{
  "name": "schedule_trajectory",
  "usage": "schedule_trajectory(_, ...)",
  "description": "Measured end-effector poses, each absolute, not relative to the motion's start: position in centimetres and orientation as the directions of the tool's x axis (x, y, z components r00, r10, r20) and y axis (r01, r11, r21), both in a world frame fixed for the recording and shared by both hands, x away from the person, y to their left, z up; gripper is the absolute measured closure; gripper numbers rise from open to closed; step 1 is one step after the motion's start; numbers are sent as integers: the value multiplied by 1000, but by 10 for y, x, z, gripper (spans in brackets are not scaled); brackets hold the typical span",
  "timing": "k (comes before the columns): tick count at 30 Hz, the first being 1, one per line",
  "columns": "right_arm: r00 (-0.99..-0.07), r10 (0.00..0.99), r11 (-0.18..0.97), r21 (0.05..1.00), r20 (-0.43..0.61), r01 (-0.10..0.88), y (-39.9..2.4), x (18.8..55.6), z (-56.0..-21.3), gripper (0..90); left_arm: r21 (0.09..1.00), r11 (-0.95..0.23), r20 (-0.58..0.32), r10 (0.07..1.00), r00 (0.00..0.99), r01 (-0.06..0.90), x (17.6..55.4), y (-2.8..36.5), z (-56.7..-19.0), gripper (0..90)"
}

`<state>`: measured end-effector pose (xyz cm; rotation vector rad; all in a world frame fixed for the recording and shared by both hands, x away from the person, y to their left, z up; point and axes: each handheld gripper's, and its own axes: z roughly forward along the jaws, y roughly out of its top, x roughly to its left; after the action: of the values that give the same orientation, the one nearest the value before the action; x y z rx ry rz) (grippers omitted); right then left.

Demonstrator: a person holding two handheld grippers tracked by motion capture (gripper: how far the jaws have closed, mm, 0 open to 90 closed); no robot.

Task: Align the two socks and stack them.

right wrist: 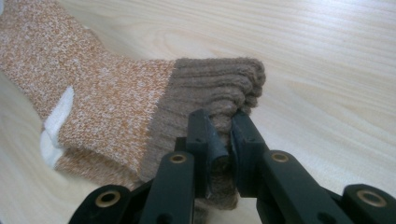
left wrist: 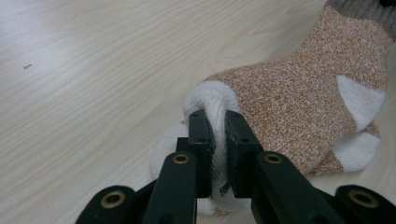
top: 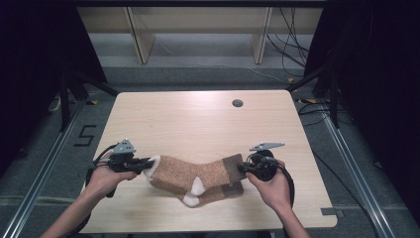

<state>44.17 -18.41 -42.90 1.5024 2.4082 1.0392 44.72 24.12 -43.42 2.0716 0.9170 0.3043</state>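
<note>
Socks: two orange-speckled socks (top: 198, 173) with white toes and heels and brown cuffs, stacked one on the other, near the front edge of the tabletop (top: 198, 119).
Toe end: white toe (left wrist: 212, 100) pinched between the fingers of the left gripper (top: 143, 163).
Cuff end: brown ribbed cuff (right wrist: 219, 84) pinched between the fingers of the right gripper (top: 243, 167).
Lie: stretched between both grippers, heels pointing toward the person.
Hands: left hand (top: 106, 178) and right hand (top: 275, 188) each grasp a gripper.

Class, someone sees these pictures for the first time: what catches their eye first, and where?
A pair of orange socks stacked at the table's near edge, stretched between two hand-held grippers. The left gripper pinches the white toes; the right gripper pinches the brown cuffs.
</note>
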Motion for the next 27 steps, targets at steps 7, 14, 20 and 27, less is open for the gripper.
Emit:
schedule_trajectory(7, -513, 824, 293, 597, 239, 747, -184, 430, -429, 805, 764, -392, -116, 697, 707, 512, 442, 243, -438, 819)
schedule_trajectory(14, -534, 805, 320, 567, 259, 759, -182, 426, -448, 802, 725, -415, -120, 710, 694, 550, 444, 247, -459, 817)
schedule_trajectory(20, -563, 792, 349, 584, 234, 733, -181, 429, -456, 792, 705, -425, -113, 724, 681, 569, 448, 247, -471, 808)
schedule_trajectory(27, -534, 815, 342, 556, 226, 757, -181, 428, -462, 645, 749, -404, -55, 752, 657, 525, 451, 244, -474, 640)
